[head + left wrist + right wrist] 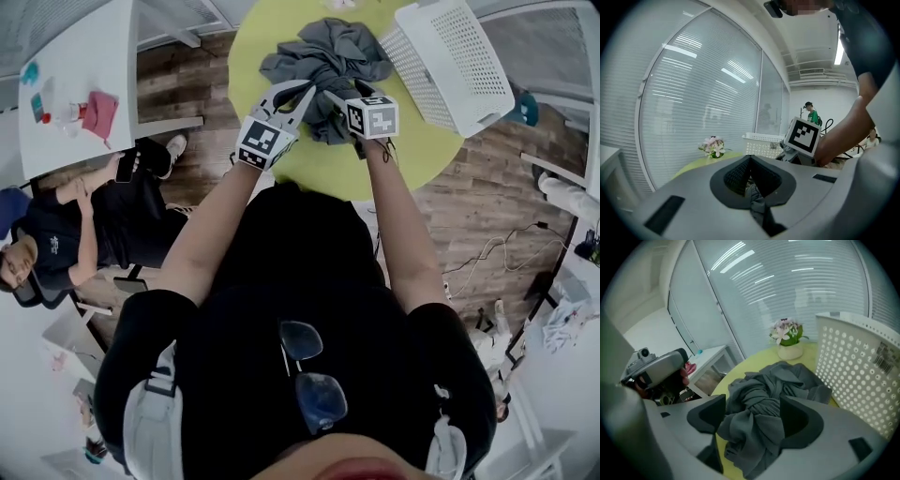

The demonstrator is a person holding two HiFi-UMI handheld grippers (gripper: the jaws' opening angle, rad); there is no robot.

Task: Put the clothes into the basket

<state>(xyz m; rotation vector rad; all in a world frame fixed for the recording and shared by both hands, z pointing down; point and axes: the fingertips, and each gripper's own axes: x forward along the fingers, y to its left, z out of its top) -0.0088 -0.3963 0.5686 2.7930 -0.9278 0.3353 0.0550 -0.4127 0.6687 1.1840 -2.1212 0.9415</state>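
A heap of grey clothes [328, 52] lies on the round lime-green table [403, 159], beside the tilted white basket [450, 56]. My left gripper [302, 92] reaches the heap's near left edge; in the left gripper view the left gripper [750, 161] is shut on a fold of grey cloth [756, 199]. My right gripper [333, 99] is at the heap's near side. In the right gripper view the right gripper [752, 416] stands open, with a knotted bunch of the grey clothes [761, 401] lying between its wide-apart pads. The basket [858, 371] is just to its right.
A small pot of pink flowers [789, 341] stands at the table's far side, behind the heap. A white side table [66, 84] with a red item is at the left, and a seated person [75, 234] is below it. Cables [487, 253] lie on the wooden floor at the right.
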